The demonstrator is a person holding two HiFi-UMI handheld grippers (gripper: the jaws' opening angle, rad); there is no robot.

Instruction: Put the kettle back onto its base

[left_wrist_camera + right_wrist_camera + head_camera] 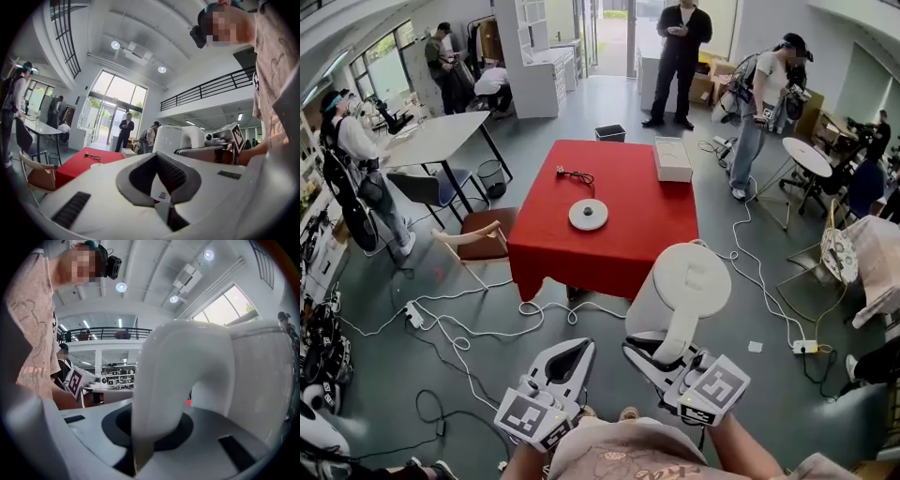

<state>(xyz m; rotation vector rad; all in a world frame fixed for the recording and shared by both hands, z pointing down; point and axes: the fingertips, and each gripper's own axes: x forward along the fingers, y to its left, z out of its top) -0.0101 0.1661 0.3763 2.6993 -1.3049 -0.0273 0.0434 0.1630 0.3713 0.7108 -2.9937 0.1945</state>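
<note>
The white kettle (680, 281) hangs in the air near the red table's (619, 248) front right corner, above the floor. My right gripper (661, 352) is shut on its handle, which fills the right gripper view between the dark pads (154, 427). The round white base (588, 215) lies in the middle of the table, well ahead and to the left of the kettle. My left gripper (577, 352) hovers beside the right one, shut with nothing in it. In the left gripper view the kettle (173, 138) shows past the left gripper (161, 180), and the base (96, 165) is low on the table.
A black cord (577, 175) and a white box (672, 157) lie on the far part of the table. A wooden chair (478, 239) stands at its left side. Cables (469, 323) trail over the floor. Several people stand around the room.
</note>
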